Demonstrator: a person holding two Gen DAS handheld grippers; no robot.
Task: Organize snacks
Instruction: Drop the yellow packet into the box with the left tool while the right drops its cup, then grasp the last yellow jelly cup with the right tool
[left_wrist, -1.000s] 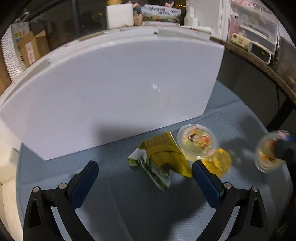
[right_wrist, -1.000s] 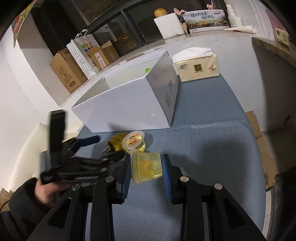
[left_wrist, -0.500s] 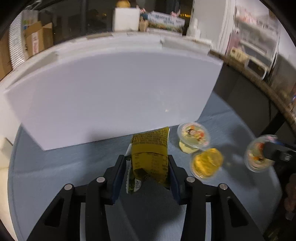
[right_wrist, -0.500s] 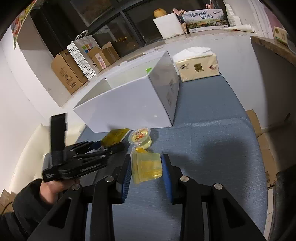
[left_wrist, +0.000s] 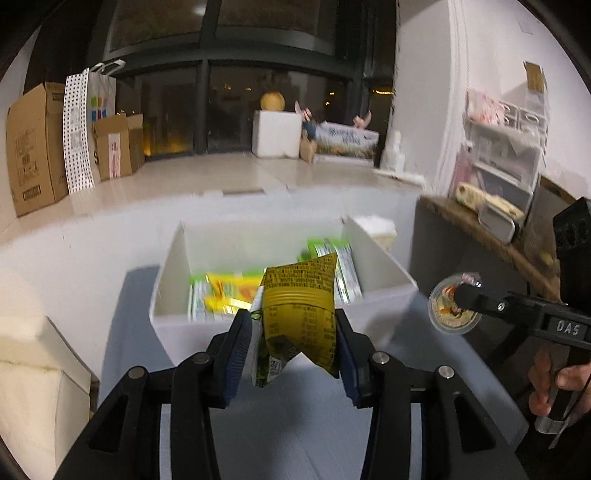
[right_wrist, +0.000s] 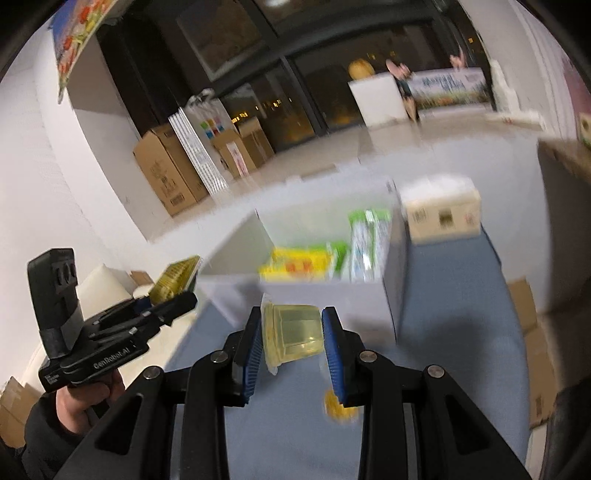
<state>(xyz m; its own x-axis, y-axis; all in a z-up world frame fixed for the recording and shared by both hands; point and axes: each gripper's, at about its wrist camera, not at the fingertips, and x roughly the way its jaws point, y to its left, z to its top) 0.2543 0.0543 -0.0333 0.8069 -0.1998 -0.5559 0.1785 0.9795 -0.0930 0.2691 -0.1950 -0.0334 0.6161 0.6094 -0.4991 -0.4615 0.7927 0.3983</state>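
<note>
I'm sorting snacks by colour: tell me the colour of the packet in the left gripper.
Yellow packet with dark print, clearest in the left wrist view.

Left gripper (left_wrist: 293, 341) clamped on crumpled yellow-green snack packet (left_wrist: 299, 314); both blue pads press packet's sides, packet off table. White box (left_wrist: 384, 291) directly beyond, open top, holding green and yellow packets (left_wrist: 225, 291). Blue tablecloth (left_wrist: 118, 332) beside box at left. Right gripper (left_wrist: 461, 295) enters from right edge, gripping jelly cup (left_wrist: 452, 308), lid facing camera, held in air beside box's right corner. Person's hand (left_wrist: 550, 384) on its handle. Cardboard boxes (left_wrist: 33, 158) far left, against dark window.
</note>
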